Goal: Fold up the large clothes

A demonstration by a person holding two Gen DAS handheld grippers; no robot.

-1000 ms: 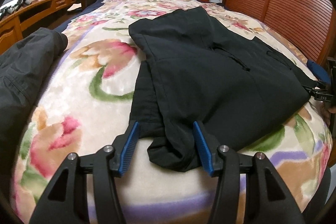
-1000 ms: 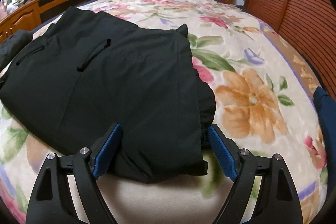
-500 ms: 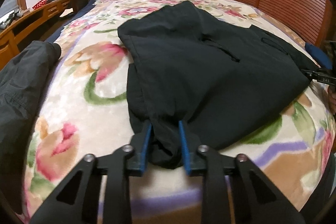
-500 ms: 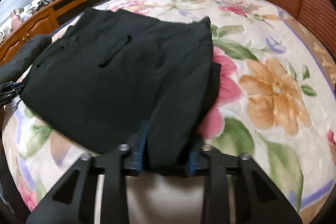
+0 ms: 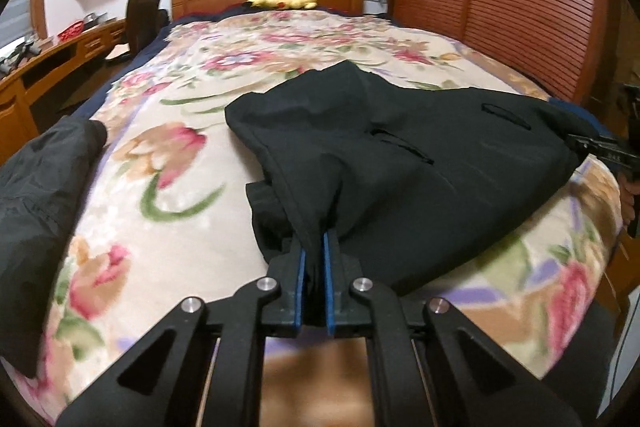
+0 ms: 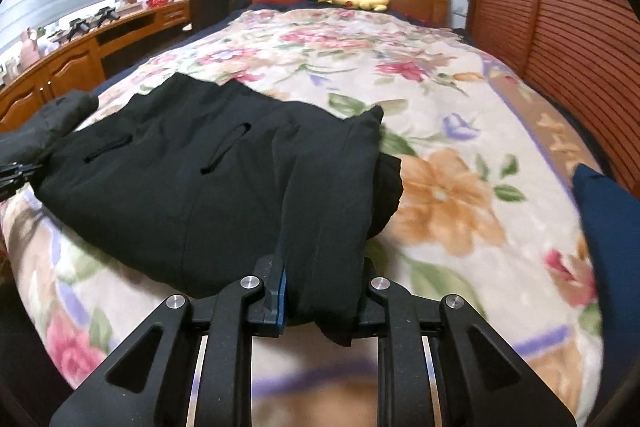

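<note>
While the black garment (image 5: 420,171) lies partly folded at the centre of the frame on the floral blanket (image 5: 160,187), the left gripper (image 5: 313,259) and right gripper (image 6: 320,291) have just closed and pinch its near corners. The fold forward seems, I think, not finished.

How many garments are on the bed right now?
2 for sure. The black garment lies mid-bed, its near edge pinched by both grippers. A grey garment lies at the bed's left edge. A blue item at right is unclear.
</note>
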